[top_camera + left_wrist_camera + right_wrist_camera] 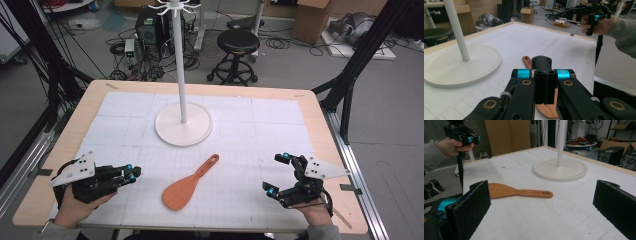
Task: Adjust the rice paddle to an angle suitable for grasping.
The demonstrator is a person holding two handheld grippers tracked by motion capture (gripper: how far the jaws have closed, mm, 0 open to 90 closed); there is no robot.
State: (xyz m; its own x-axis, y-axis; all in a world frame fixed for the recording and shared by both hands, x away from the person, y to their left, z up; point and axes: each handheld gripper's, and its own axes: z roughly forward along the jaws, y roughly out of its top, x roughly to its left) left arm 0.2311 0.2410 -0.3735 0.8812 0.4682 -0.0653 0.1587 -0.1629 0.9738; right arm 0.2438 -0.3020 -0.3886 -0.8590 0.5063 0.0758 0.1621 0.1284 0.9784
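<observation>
Jaws of the left gripper [132, 173] are pressed together on nothing, pointing at the wooden spatula [187, 185], which lies flat on the white mat [250, 135] midway between both hands, touched by neither. The right gripper [277, 173] stands wide apart, also bare. Behind the spatula sits the white stand [183, 122]; its top is cut off. In the left gripper view the jaws hide most of the spatula's blade.

Left tool [545, 75] jaws pressed together, empty; wooden spatula [549, 106] behind; white stand base [461, 67] left
</observation>
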